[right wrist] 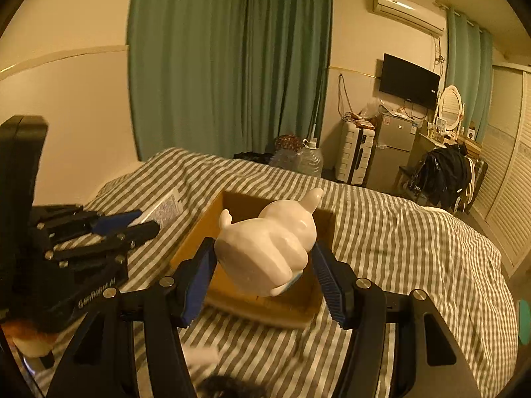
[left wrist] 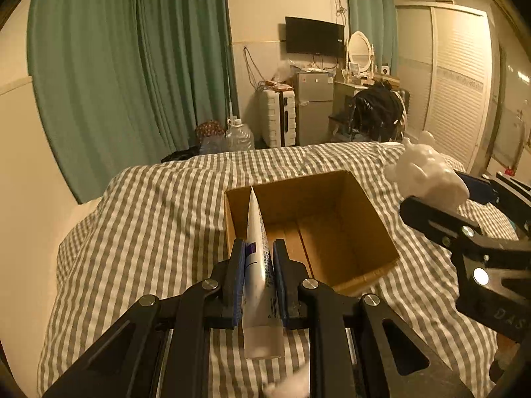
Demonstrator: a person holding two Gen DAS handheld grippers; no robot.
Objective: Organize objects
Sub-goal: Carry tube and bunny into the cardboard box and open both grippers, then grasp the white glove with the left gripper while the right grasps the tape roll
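Note:
An open cardboard box sits on the striped bed; it also shows in the right wrist view. My left gripper is shut on a white tube, held over the box's near left edge, crimped end pointing forward. My right gripper is shut on a white animal figurine, held above the box. From the left wrist view the figurine and right gripper hang at the box's right side. The left gripper with the tube shows left in the right wrist view.
The bed has a grey-and-white striped cover. A white fluffy object lies near the front edge. An orange-and-white soft item lies at lower left in the right wrist view, a dark one at the bottom. Furniture stands beyond the bed.

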